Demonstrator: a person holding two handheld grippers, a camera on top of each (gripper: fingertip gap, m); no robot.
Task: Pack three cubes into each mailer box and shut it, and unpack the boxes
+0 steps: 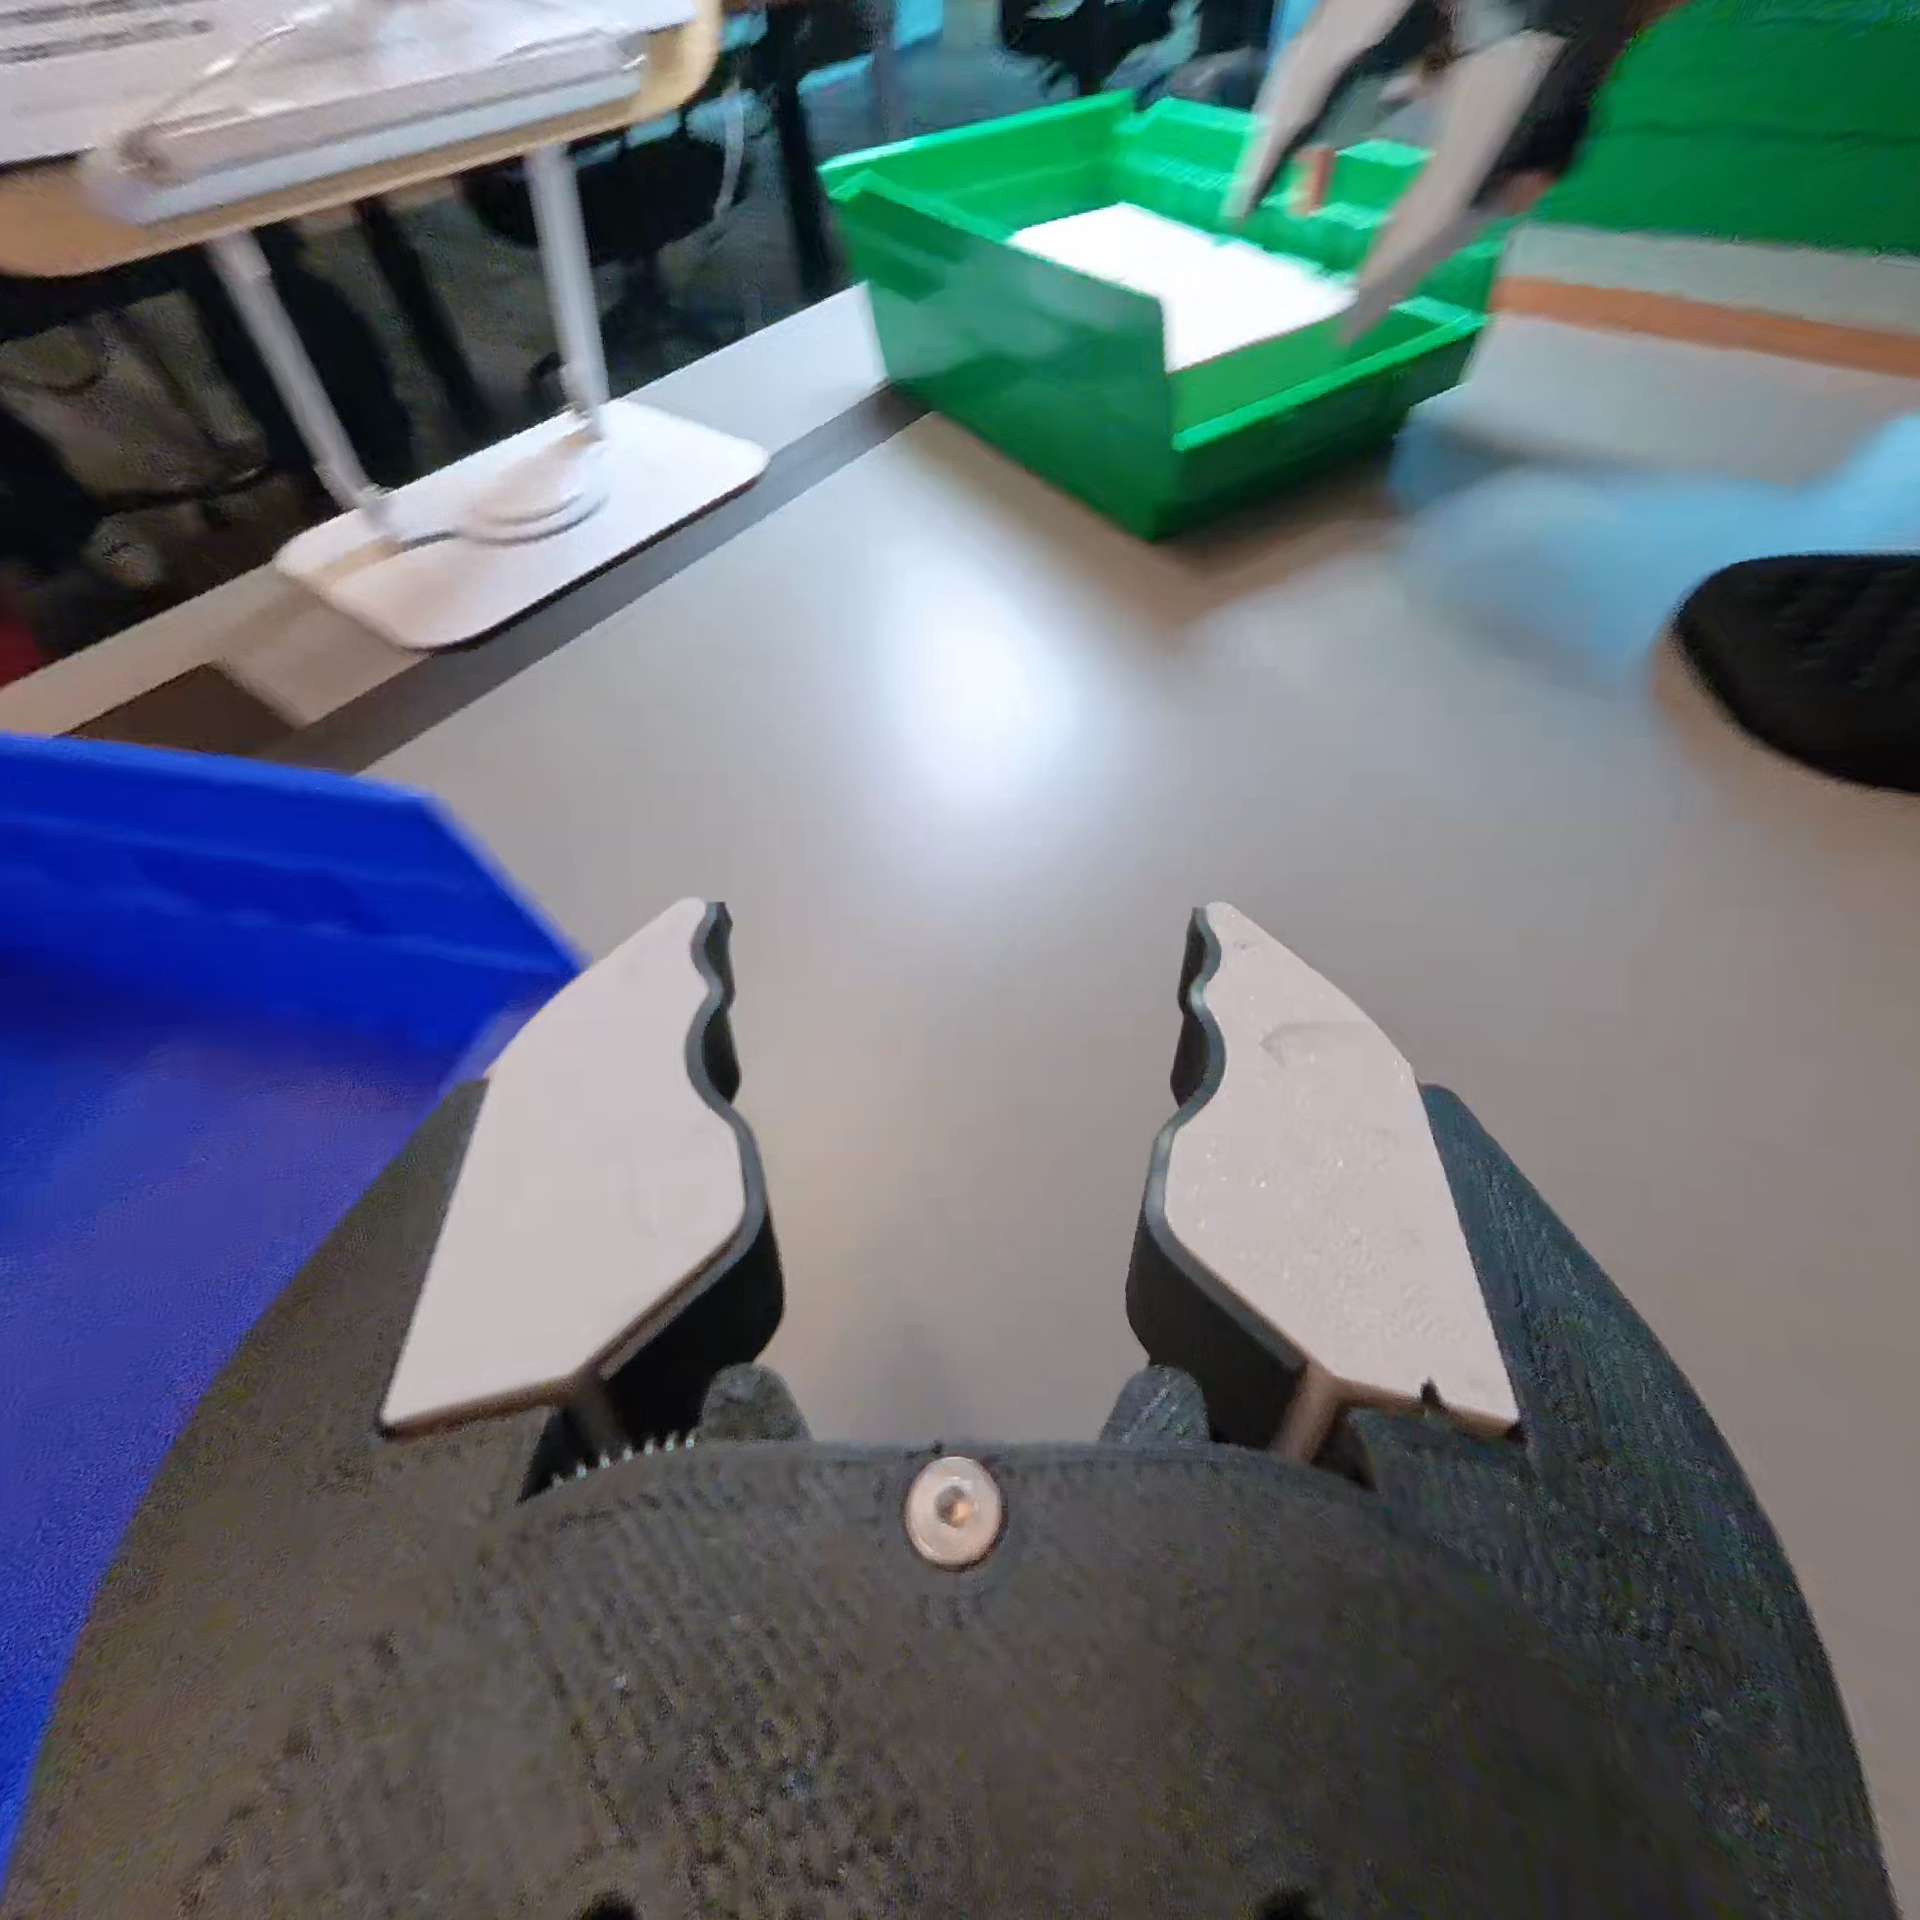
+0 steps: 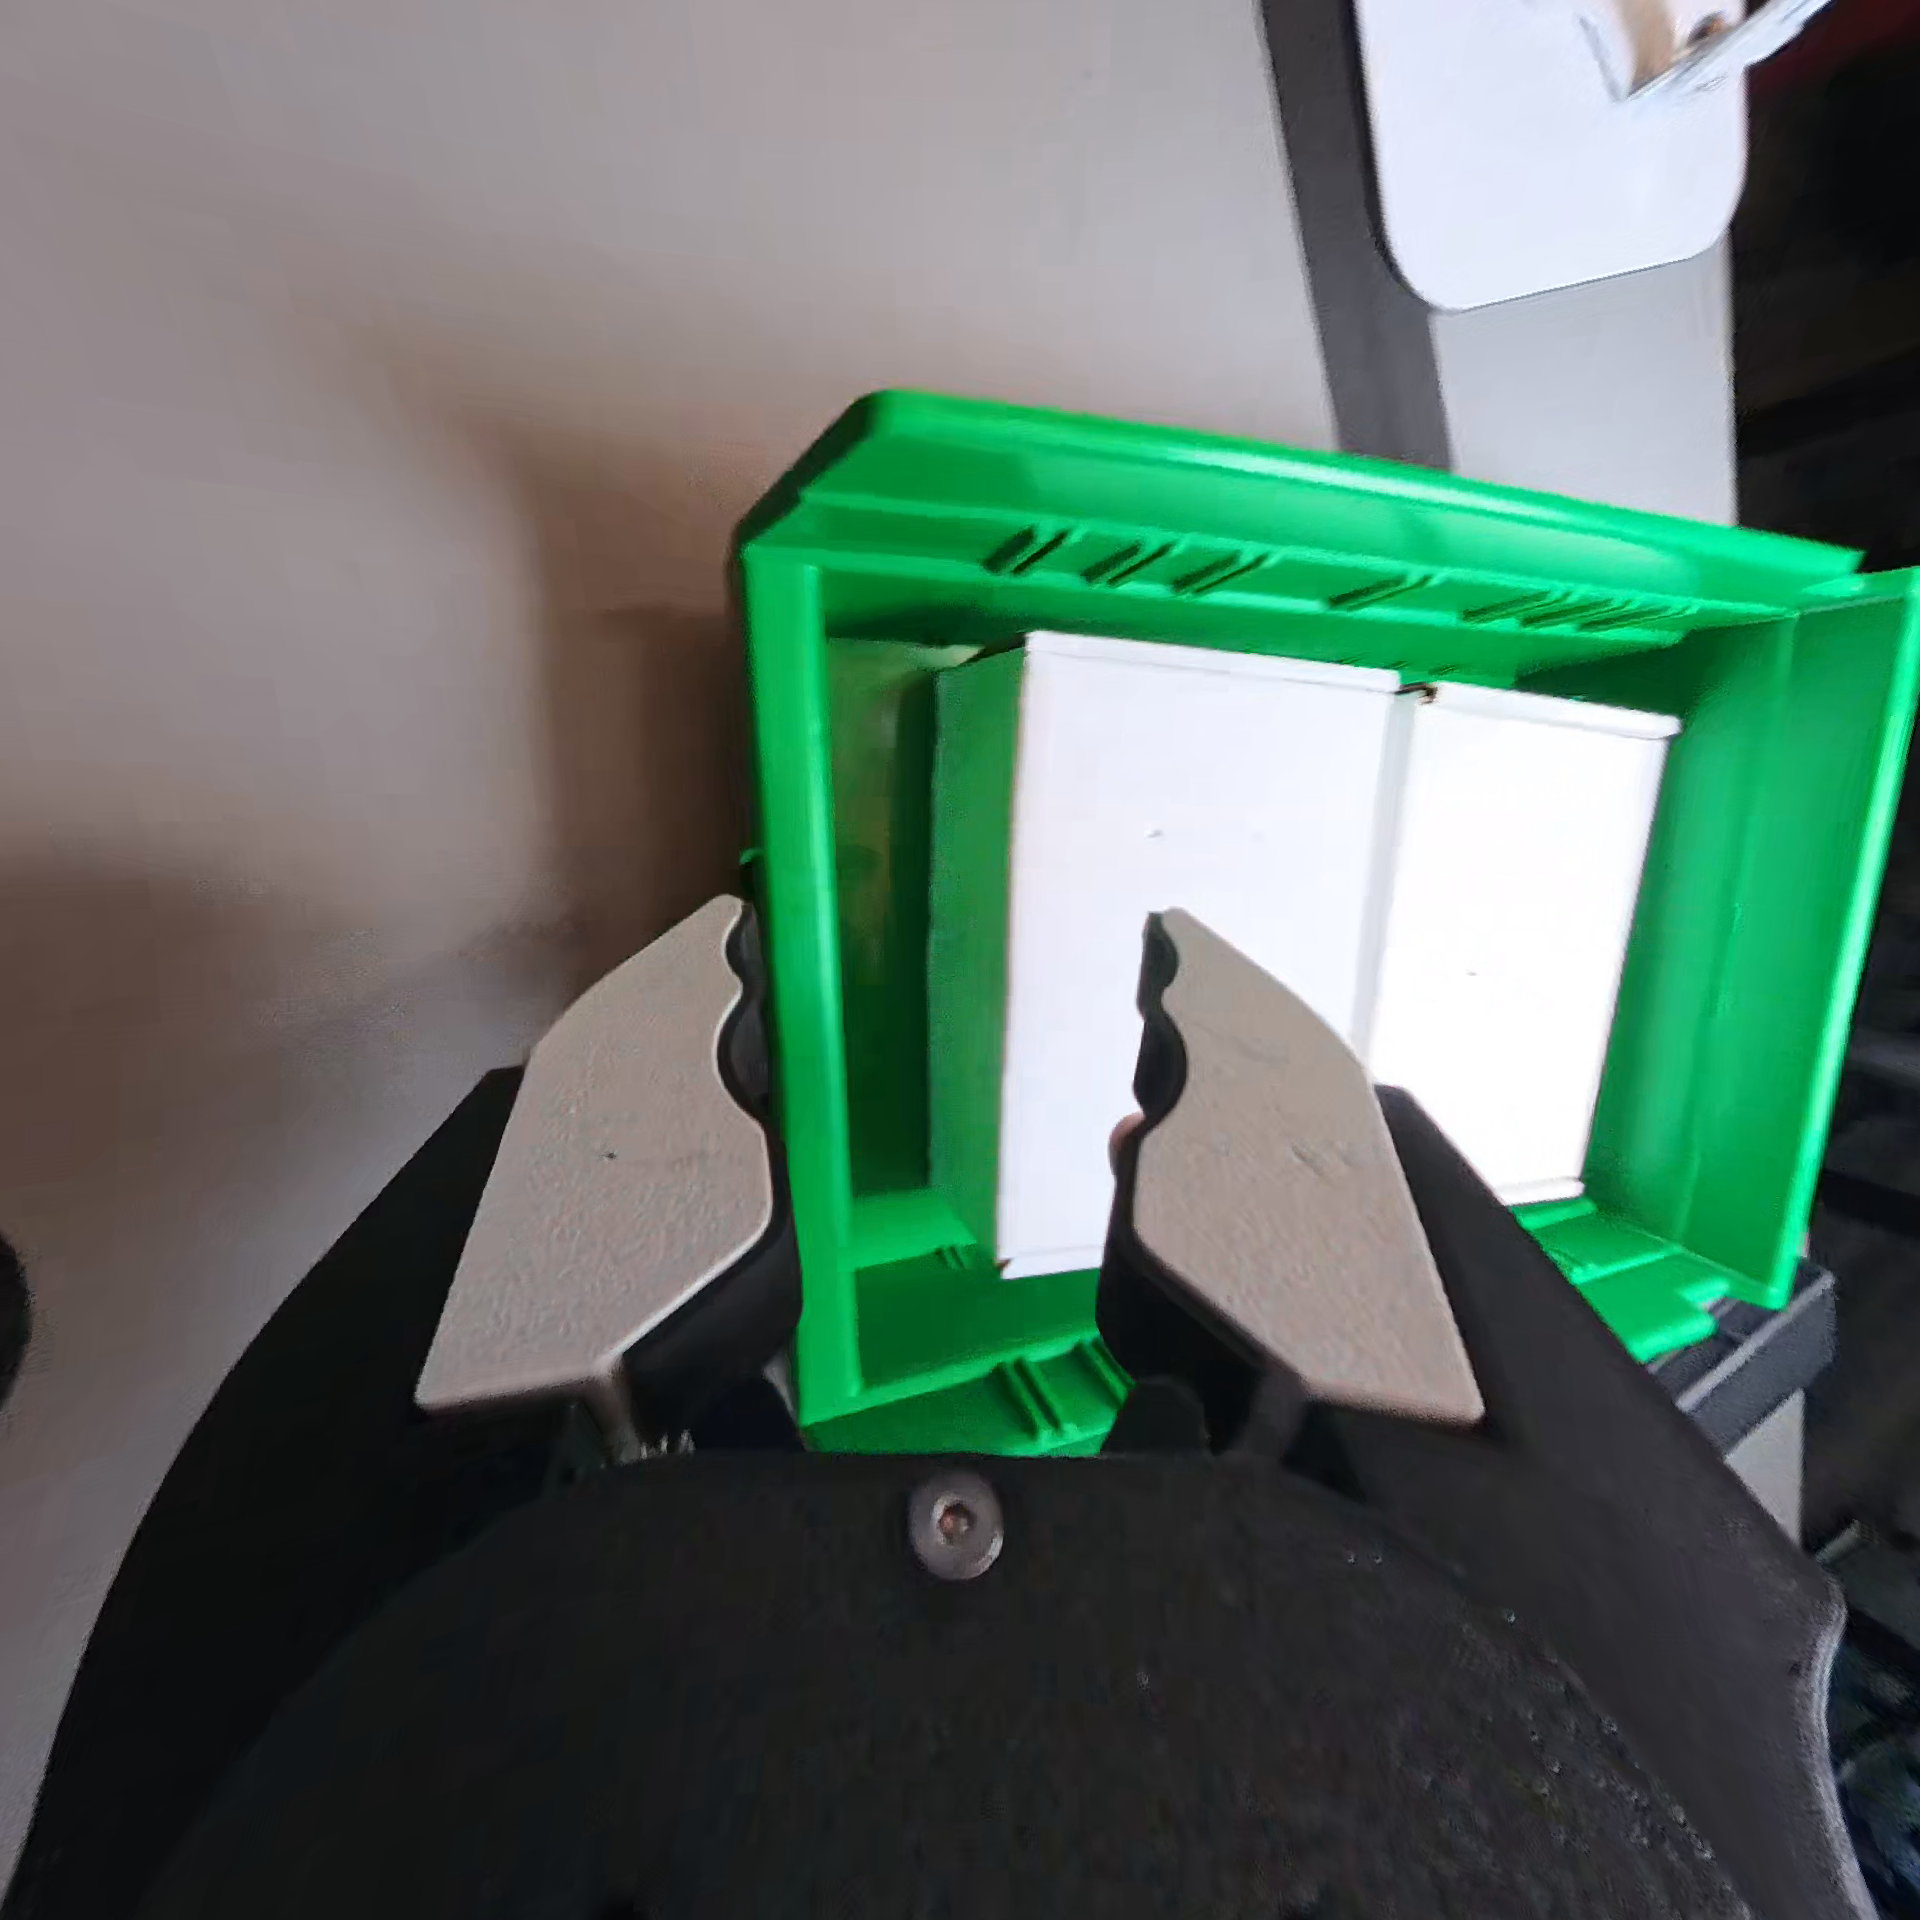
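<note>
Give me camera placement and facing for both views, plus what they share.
Left wrist view: sits on the left tongs, low over the grey table, facing across it toward the green bin; a blue bin sits at left; own open fingers show, with the right tongs far off above the green bin.
Right wrist view: sits on the right tongs, looking steeply down into the green bin at white mailer boxes; own open fingers show.
Shared: green bin, white boxes, table.
</note>
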